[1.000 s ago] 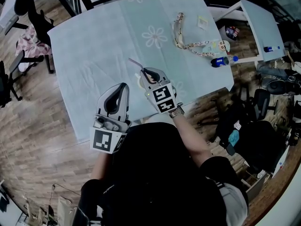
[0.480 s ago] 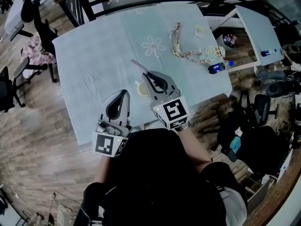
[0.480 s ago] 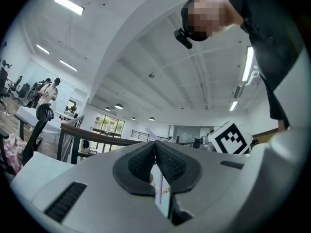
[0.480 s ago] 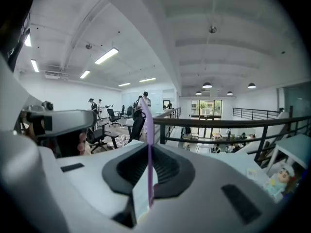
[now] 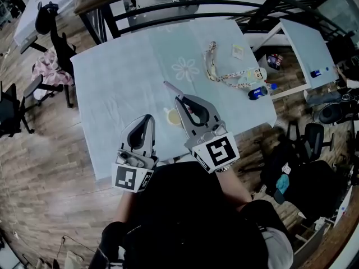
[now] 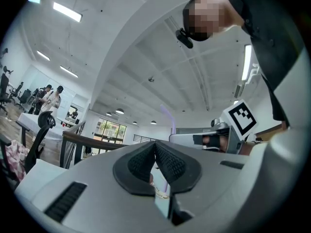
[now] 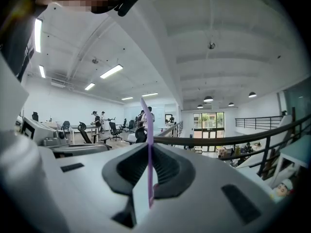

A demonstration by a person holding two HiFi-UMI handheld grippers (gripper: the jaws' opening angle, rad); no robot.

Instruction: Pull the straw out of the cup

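Lilac thin plastic straw (image 7: 146, 120): light, bendy, crushable; clamped in right tool (image 5: 180, 101); hold lightly mid-length. Left tool (image 6: 155, 147) pressed together, empty.

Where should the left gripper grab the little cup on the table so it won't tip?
Probably its round side wall, coming in level from the left. The cup stands upright, mouth up, and the right gripper, shut on the straw, covers its right side. The left gripper has its jaws together, so they must open first.
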